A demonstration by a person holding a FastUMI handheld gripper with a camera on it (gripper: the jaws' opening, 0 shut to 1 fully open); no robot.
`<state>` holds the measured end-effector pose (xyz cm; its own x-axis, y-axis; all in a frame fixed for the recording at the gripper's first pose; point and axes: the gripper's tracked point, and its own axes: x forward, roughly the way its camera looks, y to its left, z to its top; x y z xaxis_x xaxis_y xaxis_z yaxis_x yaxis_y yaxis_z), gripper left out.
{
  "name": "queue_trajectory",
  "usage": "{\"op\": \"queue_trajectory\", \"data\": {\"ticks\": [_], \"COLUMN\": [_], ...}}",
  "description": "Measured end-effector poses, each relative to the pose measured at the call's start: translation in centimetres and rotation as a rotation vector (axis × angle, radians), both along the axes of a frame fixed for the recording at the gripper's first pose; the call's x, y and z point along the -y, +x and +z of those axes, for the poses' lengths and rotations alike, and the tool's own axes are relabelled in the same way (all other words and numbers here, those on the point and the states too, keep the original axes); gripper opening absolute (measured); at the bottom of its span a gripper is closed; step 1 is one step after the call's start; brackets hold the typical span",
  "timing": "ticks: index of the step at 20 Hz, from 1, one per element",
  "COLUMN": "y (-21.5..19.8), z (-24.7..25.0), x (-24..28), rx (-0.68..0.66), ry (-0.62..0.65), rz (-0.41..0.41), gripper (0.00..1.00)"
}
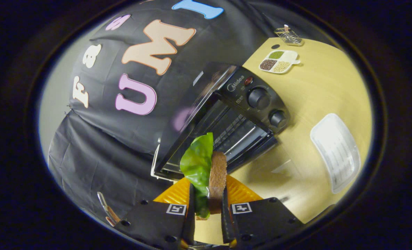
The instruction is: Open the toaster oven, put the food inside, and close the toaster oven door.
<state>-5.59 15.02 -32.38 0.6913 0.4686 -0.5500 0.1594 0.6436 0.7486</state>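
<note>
Gripper clamped on the sandwich: both fingers pressed against a brown bread slice backed by a green lettuce leaf, held on edge, long axis running straight ahead from the fingertips. Toaster oven directly beyond the sandwich, tilted in view because of the rolled camera. Glass door swung open, wire rack exposed; cavity appears empty. Sandwich tip just short of the opening, aligned with it. Judged next: straight advance onto the rack, then release. Control knobs to the right of the cavity. On the wooden table: divided dish with three grain portions, one section empty; white tray, empty; small wire basket farther off.
</note>
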Motion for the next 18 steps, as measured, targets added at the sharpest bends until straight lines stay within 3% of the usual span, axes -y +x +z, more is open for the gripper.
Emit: {"op": "queue_trajectory", "data": {"ticks": [6, 10, 18], "y": [3.3, 6.3, 9.5], "z": [-1.8, -3.9, -6.0], "x": [-2.7, -3.0, -3.6], "rx": [0.009, -0.004, -0.009], "ry": [0.189, 0.240, 0.210], "rz": [-0.173, -0.277, -0.317], "gripper": [0.33, 0.33, 0.33]}}
